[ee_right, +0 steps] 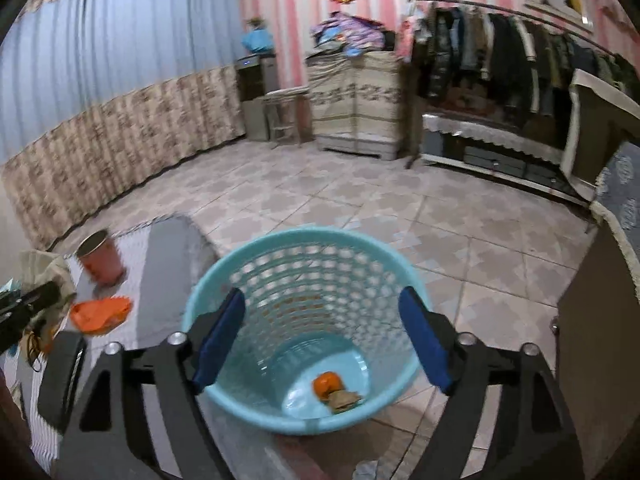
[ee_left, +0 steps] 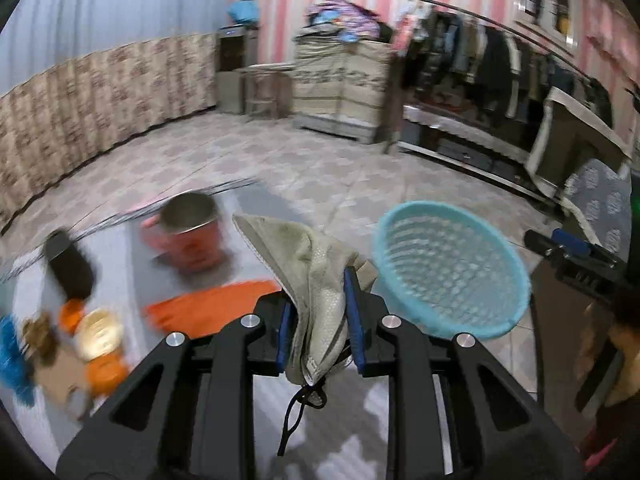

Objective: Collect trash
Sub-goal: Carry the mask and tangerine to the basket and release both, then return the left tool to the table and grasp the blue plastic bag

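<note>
My left gripper (ee_left: 318,320) is shut on a beige mesh pouch (ee_left: 312,276) with a black drawstring and holds it above the table, just left of the light blue perforated basket (ee_left: 448,268). The pouch and left gripper also show at the far left of the right wrist view (ee_right: 44,276). My right gripper (ee_right: 322,338) is open, its blue pads on either side of the basket's (ee_right: 304,280) mouth. At the basket's bottom lie an orange peel (ee_right: 326,384) and a brown scrap (ee_right: 344,398).
On the grey table (ee_left: 256,208) are a pink metal-lined cup (ee_left: 188,232), an orange wrapper (ee_left: 208,308), a black cylinder (ee_left: 68,264), and small orange, brown and blue scraps (ee_left: 96,340). A black flat device (ee_right: 60,376) lies at the left in the right wrist view. Tiled floor (ee_right: 400,208), cabinet and clothes rack lie beyond.
</note>
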{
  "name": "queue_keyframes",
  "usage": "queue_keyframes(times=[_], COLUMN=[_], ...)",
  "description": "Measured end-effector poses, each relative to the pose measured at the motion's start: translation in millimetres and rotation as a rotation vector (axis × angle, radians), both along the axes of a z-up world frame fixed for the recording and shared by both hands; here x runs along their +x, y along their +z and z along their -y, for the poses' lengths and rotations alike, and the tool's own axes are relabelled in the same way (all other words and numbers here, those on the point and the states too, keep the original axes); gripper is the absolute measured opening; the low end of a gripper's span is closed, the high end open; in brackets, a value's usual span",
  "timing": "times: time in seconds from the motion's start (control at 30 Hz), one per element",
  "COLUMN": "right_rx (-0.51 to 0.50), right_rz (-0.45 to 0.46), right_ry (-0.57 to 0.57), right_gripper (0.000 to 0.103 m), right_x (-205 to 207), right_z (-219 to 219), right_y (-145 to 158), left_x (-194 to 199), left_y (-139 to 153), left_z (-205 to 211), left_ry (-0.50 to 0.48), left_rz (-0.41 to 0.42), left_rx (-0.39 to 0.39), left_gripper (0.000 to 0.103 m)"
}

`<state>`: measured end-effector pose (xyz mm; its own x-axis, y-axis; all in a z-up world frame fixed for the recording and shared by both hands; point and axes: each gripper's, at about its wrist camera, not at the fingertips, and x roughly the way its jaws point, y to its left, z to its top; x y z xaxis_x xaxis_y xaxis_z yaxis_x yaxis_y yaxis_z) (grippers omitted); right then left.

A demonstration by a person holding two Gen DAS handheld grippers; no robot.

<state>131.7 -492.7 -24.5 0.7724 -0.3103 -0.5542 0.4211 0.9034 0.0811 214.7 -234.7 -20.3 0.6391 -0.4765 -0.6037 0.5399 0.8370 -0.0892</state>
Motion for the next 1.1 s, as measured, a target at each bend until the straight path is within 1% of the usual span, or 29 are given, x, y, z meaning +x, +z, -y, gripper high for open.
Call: queue_keyframes(times=[0.1,0.17,0.27,0.37,0.4,0.43,0.47,0.5,0.53,0.6,0.67,0.73,0.87,0.93,1.03,1.1], right_rx=[-0.006,0.006,0.033,0.050,0.057,0.064,0.075,0.085,0.094,0.093,0.080,0.068,0.049,0.040,0.055,0.079], right_rz=[0.017,0.031,0.052,0.058,0.060,0.061,0.064,0.068,0.073,0.074,0.082,0.093,0.104,0.103,0.108,0.111], right_ry=[-0.049,-0.073,-0.114,-0.141,-0.152,-0.158,-0.166,-0.173,-0.181,-0.190,-0.191,-0.185,-0.117,-0.070,0.006,0.038], right_gripper=[0.080,0.080,0.080,0.080,0.080,0.080,0.080,0.080,0.080,0.081,0.088,0.089,0.090,0.096,0.096,0.096], right_x=[-9,-14,-21,-25,-27,-27,-28,-28,-29,-29,-29,-26,-14,-8,4,8], right_z=[17,26,45,58,63,67,71,74,77,77,74,65,37,18,-14,-31], right_y=[3,5,7,6,5,4,3,3,1,1,2,4,9,10,9,6], left_x=[3,8,12,17,21,24,26,27,28,32,30,27,10,1,-16,-23], left_y=[-3,-10,-21,-29,-30,-31,-31,-30,-28,-25,-21,-16,-2,5,11,12], left_z=[47,77,115,143,149,154,156,152,152,145,134,118,82,61,18,-16], left_ry=[-0.072,-0.109,-0.147,-0.163,-0.162,-0.149,-0.134,-0.120,-0.105,-0.079,-0.052,-0.019,0.065,0.094,0.151,0.194], left_rz=[-0.015,-0.039,-0.053,-0.053,-0.056,-0.054,-0.051,-0.046,-0.039,-0.038,-0.026,-0.006,0.066,0.097,0.140,0.140], left_rx=[-0.021,-0.030,-0.011,0.019,0.025,0.025,0.023,0.018,0.013,0.009,0.002,-0.005,0.011,0.019,0.042,0.050], left_gripper=[0.024,0.025,0.025,0.032,0.044,0.061,0.070,0.080,0.084,0.088,0.091,0.095,0.097,0.097,0.098,0.098])
